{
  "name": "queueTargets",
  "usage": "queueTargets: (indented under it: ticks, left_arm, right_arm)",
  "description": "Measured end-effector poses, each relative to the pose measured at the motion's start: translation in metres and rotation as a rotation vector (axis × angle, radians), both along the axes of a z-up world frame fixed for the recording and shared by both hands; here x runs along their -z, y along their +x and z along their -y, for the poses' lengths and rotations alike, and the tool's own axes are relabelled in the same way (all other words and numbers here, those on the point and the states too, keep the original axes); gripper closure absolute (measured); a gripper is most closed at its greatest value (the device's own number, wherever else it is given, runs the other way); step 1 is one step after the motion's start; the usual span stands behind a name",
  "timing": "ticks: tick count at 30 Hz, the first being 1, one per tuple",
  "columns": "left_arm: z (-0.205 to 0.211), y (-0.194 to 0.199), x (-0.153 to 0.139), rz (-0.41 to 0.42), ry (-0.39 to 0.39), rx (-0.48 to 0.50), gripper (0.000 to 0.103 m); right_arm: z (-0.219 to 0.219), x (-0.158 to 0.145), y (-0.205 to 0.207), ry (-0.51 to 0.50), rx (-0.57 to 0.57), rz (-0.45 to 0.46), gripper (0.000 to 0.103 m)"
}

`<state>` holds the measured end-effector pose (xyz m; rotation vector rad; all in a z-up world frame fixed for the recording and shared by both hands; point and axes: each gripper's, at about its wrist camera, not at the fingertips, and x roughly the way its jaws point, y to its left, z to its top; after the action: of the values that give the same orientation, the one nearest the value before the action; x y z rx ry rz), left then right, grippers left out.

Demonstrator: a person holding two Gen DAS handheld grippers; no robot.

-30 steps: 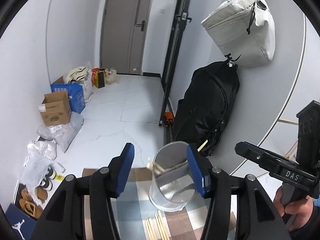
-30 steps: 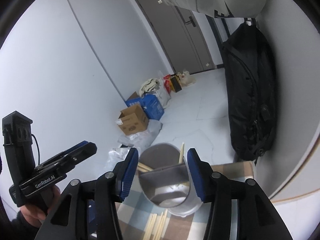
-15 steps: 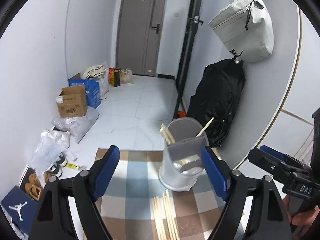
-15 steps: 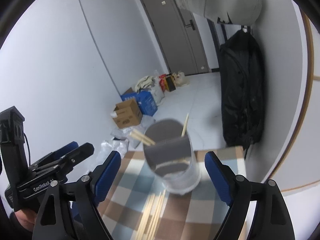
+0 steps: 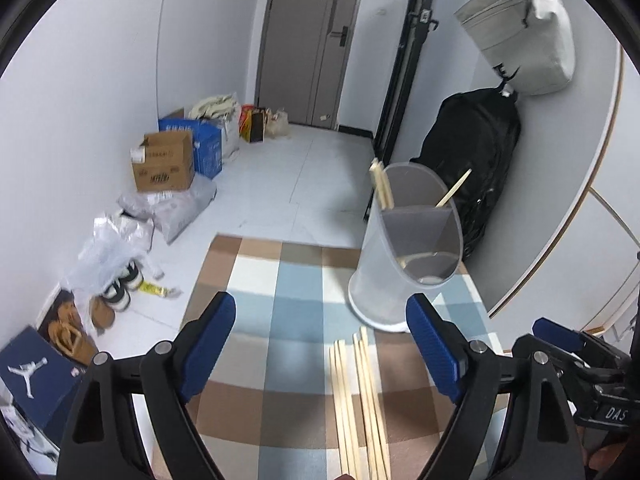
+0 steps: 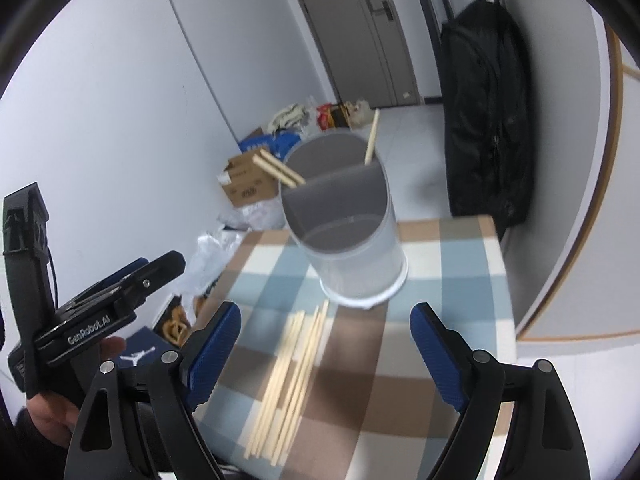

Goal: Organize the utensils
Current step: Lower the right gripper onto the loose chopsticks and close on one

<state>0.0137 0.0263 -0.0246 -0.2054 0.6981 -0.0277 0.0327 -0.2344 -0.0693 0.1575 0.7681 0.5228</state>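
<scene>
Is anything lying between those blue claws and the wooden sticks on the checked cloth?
Nothing visible does. The loose chopsticks lie bare on the checked cloth, just ahead of the open right gripper and open left gripper. The divided holder stands beyond them, not between.

A holder (image 5: 408, 248) stands on the tablecloth (image 5: 256, 328) with chopsticks (image 5: 382, 188) inside; more sticks (image 5: 360, 396) lie before it.

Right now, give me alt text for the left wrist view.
The left gripper jaws hang open and empty over a checked cloth. Ahead, loose wooden chopsticks lie before a divided translucent holder with a few sticks already inside.
</scene>
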Motion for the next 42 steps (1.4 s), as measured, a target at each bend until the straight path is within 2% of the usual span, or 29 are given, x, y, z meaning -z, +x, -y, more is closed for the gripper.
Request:
queueTargets:
  ticks: [6,8,10,11,13,16,20,23,32,38,42]
  left_arm:
    - [-0.009,0.002,0.019,-0.053,0.007,-0.031,0.019]
    - [-0.014,0.003,0.023,-0.078,-0.012,-0.042,0.019]
    - [-0.021,0.006,0.028,-0.1,-0.051,-0.048,0.019]
    - [-0.023,0.007,0.029,-0.11,-0.059,-0.053,0.019]
    - [-0.027,0.012,0.032,-0.132,-0.067,-0.054,0.019]
    - [-0.032,0.012,0.032,-0.139,-0.05,-0.07,0.019]
    - [-0.039,0.011,0.031,-0.14,-0.033,-0.083,0.019]
    - [-0.046,0.014,0.036,-0.154,-0.027,-0.101,0.019]
    - [-0.061,0.016,0.043,-0.198,-0.069,-0.118,0.019]
    - [-0.068,0.018,0.046,-0.215,-0.102,-0.126,0.019]
    - [-0.068,0.019,0.045,-0.217,-0.101,-0.129,0.019]
  right_arm:
    - [-0.012,0.022,0.003,-0.04,-0.017,-0.047,0.016]
    - [-0.017,0.03,0.006,-0.057,-0.022,-0.065,0.021]
    - [-0.023,0.039,0.009,-0.085,-0.031,-0.086,0.033]
    - [-0.026,0.045,0.011,-0.096,-0.038,-0.101,0.035]
    - [-0.031,0.058,0.016,-0.114,-0.045,-0.141,0.049]
    - [-0.04,0.076,0.026,-0.142,-0.048,-0.202,0.062]
    - [-0.054,0.089,0.037,-0.172,-0.052,-0.244,0.064]
    - [-0.07,0.093,0.046,-0.195,-0.065,-0.245,0.07]
    - [-0.102,0.107,0.081,-0.223,-0.025,-0.257,0.081]
    - [-0.111,0.116,0.09,-0.249,0.03,-0.291,0.087]
    - [-0.117,0.116,0.093,-0.256,0.048,-0.279,0.089]
